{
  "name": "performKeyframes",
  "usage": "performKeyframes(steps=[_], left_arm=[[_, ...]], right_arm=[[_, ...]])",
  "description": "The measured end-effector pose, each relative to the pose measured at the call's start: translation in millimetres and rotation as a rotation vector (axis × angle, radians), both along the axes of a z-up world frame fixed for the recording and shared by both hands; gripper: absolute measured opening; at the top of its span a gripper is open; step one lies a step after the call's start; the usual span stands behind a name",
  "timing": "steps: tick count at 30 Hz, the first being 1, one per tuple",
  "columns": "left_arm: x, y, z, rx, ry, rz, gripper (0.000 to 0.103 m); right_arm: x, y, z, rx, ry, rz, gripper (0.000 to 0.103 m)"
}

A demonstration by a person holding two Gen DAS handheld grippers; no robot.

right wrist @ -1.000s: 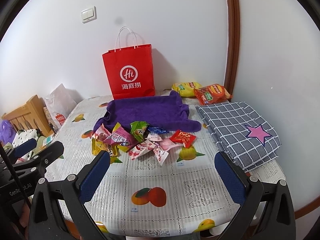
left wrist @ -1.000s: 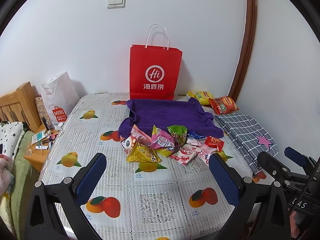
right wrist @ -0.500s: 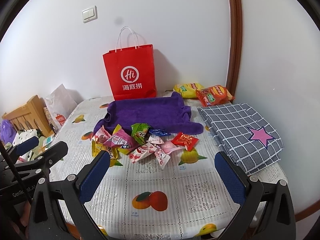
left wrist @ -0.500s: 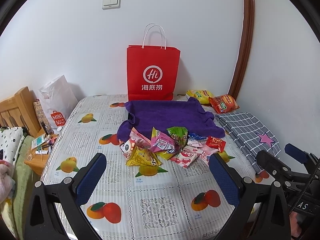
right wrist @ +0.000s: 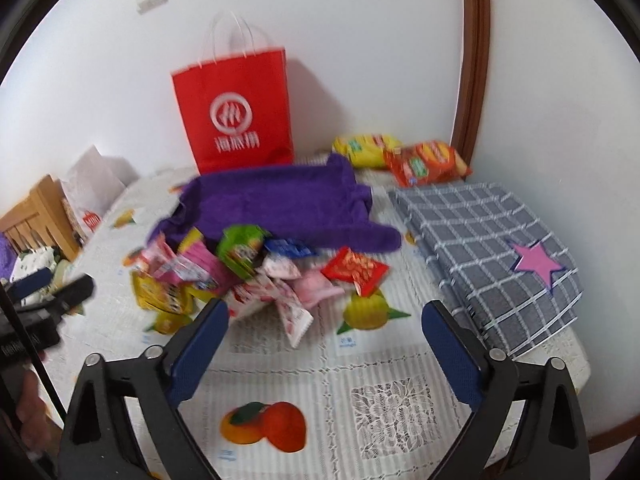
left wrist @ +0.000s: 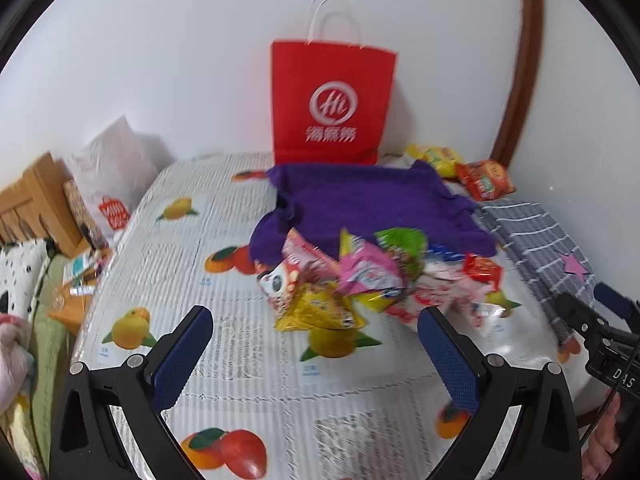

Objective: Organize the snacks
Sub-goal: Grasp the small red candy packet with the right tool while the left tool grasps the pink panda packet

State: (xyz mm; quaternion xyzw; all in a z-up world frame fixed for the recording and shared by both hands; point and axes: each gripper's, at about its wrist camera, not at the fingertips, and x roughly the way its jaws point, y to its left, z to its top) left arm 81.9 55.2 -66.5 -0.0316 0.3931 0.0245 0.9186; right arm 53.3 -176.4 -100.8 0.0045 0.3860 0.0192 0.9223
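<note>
A heap of small snack packets (left wrist: 372, 280) (right wrist: 256, 276) lies mid-table, at the near edge of a purple towel (left wrist: 372, 208) (right wrist: 280, 204). A yellow packet (left wrist: 316, 312) sits nearest my left gripper (left wrist: 316, 320), which hovers open just short of the heap with nothing between its fingers. My right gripper (right wrist: 326, 314) is over the table in front of the heap, its jaws wide and closing, with only the tip of a white-pink packet (right wrist: 294, 316) in the gap, untouched. A red packet (right wrist: 356, 270) lies at the heap's right. Two chip bags (right wrist: 404, 156) rest at the back right.
A red paper bag (left wrist: 332, 96) (right wrist: 236, 112) stands against the wall behind the towel. A folded grey checked cloth with a pink star (right wrist: 492, 256) covers the table's right side. A white plastic bag (left wrist: 116, 168) and a wooden headboard (left wrist: 32, 196) are at left.
Both grippers have come forward and down toward the snack heap, which now looks larger and nearer. The right gripper's fingers stand a little closer together than before.
</note>
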Motion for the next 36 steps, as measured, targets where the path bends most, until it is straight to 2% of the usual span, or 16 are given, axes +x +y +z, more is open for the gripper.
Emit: performKeyframes(steps=[1,5,11,15,21,24,29,36], left_arm=[[4.6,4.6,-4.9,-0.003,0.012,0.01,0.103],[19.1,22.6,-22.6,-0.032,0.041,0.038,0.103],[40.0,36.7,-41.9,-0.032,0.078,0.062,0.103],[53.5,42.8,-49.7,-0.064,0.08,0.068,0.103],[71.0,48.5,-58.0,-0.146,0.079,0.053,0.103],[76.8,46.7,-63.6,-0.156,0.088,0.042,0.103],[88.2,42.2,-76.3,-0.155,0.112,0.033,0.103],[111.4,41.8,-88.7,-0.075,0.157,0.038,0.103]], right_arm=[[4.7,-2.4,-8.0,-0.003,0.016,-0.003,0.084],[26.7,-14.8,-37.0,0.011,0.082,-0.021,0.078],[59.1,-30.8,-59.2,0.003,0.104,-0.043,0.077],[87.7,-41.0,-71.3,-0.024,0.119,-0.042,0.077],[124.7,-44.4,-93.7,-0.037,0.171,0.008,0.078],[134.8,-38.5,-103.4,-0.058,0.179,0.048,0.078],[147.0,-32.1,-122.6,-0.095,0.21,0.07,0.078],[158.1,-35.4,-128.3,-0.066,0.211,0.077,0.078]])
